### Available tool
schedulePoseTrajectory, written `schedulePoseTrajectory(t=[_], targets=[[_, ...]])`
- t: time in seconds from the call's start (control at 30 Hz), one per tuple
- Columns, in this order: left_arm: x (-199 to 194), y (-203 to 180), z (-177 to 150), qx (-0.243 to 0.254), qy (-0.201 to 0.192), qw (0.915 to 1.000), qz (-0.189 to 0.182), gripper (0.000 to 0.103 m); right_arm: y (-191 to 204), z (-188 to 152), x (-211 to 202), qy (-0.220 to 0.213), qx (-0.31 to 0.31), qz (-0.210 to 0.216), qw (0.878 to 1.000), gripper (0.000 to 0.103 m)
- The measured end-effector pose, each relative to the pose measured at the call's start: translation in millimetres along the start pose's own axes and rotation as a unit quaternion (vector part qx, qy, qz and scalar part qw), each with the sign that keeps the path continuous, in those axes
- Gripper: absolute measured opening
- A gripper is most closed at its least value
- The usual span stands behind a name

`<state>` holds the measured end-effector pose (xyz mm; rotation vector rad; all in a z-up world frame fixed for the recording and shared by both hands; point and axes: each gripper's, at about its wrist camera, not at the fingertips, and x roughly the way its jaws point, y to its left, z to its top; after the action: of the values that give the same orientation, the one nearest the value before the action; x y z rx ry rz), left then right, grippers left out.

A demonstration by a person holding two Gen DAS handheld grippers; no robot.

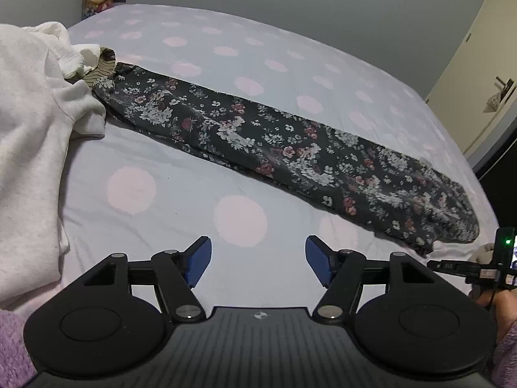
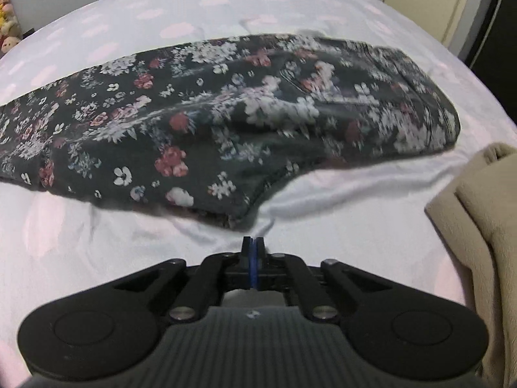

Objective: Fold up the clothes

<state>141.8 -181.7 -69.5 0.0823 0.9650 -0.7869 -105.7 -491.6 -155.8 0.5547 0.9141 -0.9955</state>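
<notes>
Lying beside a white pile [image 1: 29, 123], the floral garment [image 1: 258, 142] is stretched across the bed [image 1: 181, 194]. The left gripper [image 1: 258, 260] is held wide open, empty; the right gripper [image 2: 253, 242] is pinched shut just short of the hem, apparently holding nothing, so bedsheet could be snagged instead.

Spotted bed [image 1: 200, 200] bearing floral garment [image 1: 274, 142], white clothes [image 1: 29, 123].

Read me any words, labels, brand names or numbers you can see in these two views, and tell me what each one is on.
No words or numbers can be read.
A small round emblem on the left claw's body: no letters in it can be made out.
A pale mark on the right claw's body: too blurred to read.
Small pale marks on the black device beside the bed's edge: too small to read.
The floral garment and polka-dot sheet carry only patterns.
</notes>
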Motion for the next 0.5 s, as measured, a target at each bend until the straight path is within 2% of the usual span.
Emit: schedulePoseTrajectory(t=[0.1,0.17,0.2,0.23,0.27,0.33,0.4,0.47,0.5], targets=[[-4.4,1.6,-1.0,-0.008,-0.008,0.9999,-0.01,0.064,-3.0,-2.3,-11.7,-0.024,0.01,0.024,0.999,0.002],[-7.5,3.0,-1.1,-0.019,-0.018,0.9995,-0.019,0.064,-1.4,-4.7,-22.8,-0.05,0.006,0.047,0.998,0.011],[-8.1,3.5,-0.9,-0.024,-0.02,0.9992,-0.023,0.064,0.3,-5.4,-25.3,-0.057,0.004,0.052,0.997,0.018],[-8.6,4.0,-0.7,-0.028,-0.022,0.999,-0.028,0.064,2.0,-5.9,-27.4,-0.061,0.001,0.056,0.997,0.035],[-8.5,3.5,-0.1,-0.029,-0.022,0.9989,-0.03,0.064,3.7,-6.5,-29.4,-0.066,-0.001,0.061,0.996,0.04],[-7.2,1.6,0.3,-0.025,-0.021,0.999,-0.031,0.064,5.6,-6.7,-32.6,-0.074,-0.002,0.067,0.995,0.04],[-5.7,0.4,0.1,-0.023,-0.02,0.999,-0.032,0.064,4.4,-5.8,-33.8,-0.078,0.005,0.072,0.994,0.045],[-4.3,2.9,-0.3,-0.029,-0.018,0.9988,-0.035,0.064,2.9,-5.0,-33.9,-0.079,0.012,0.084,0.993,0.055],[-3.2,5.1,0.4,-0.034,-0.017,0.9987,-0.035,0.064,4.1,-4.9,-34.0,-0.08,0.009,0.085,0.993,0.057]])
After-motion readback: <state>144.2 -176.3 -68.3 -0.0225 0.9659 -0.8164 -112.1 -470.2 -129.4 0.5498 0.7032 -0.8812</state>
